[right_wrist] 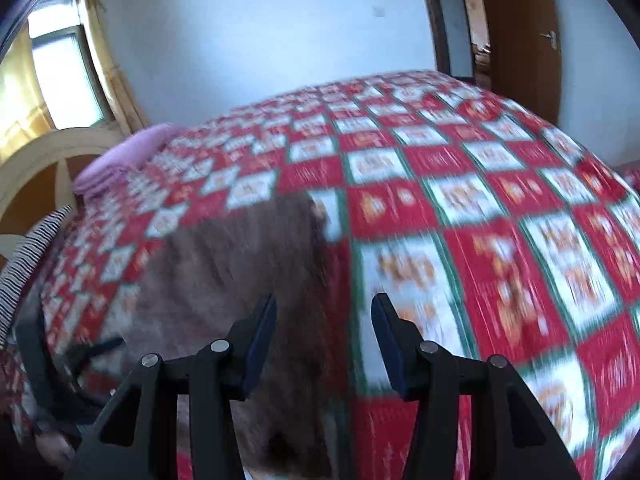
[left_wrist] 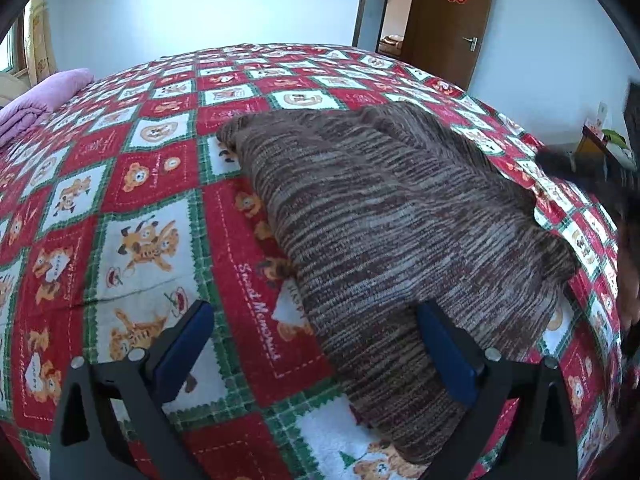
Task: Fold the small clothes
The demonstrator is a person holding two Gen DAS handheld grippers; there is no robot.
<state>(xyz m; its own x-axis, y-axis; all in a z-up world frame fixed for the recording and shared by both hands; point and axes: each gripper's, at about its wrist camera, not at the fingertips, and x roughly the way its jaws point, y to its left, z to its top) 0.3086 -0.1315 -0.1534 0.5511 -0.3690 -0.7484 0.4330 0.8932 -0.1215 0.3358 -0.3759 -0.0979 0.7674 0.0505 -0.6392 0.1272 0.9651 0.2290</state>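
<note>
Both hand-held grippers hang above a bed with nothing between their fingers. Seen from the left wrist, the left gripper (left_wrist: 316, 332) has its black fingers with blue pads spread as wide as they go; one pad sits over the bedspread (left_wrist: 132, 184), the other (left_wrist: 444, 344) over the near part of a brown striped knit garment (left_wrist: 392, 216), and neither pad presses on the cloth. The right gripper (right_wrist: 324, 332) stands partly open in its own view, which is smeared by motion blur; its fingers are apart, with the garment's edge (right_wrist: 224, 280) below the gap and to the left of it, but nothing pinched.

The garment, a knitted piece in brown, grey and dark red stripes, lies on the bedspread in a roughly folded, somewhat lumpy shape. It runs from the near edge of the bed, just under the left gripper, back toward the middle of the bed. Its far corners lie flat on the cover.

The bedspread is a red, white and green check printed with cartoon bears and dogs, and one red square carries the words "Sweet Memories". A folded lilac blanket (left_wrist: 44, 100) rests at the far left end of the bed, well apart from the garment. Behind the bed stand a pale wall, a brown wooden door (left_wrist: 452, 20) with a red paper decoration on it, and an open doorway beside it. At the left edge of the right wrist view a striped sleeve (right_wrist: 28, 256) shows, near a curtained window (right_wrist: 68, 72).
</note>
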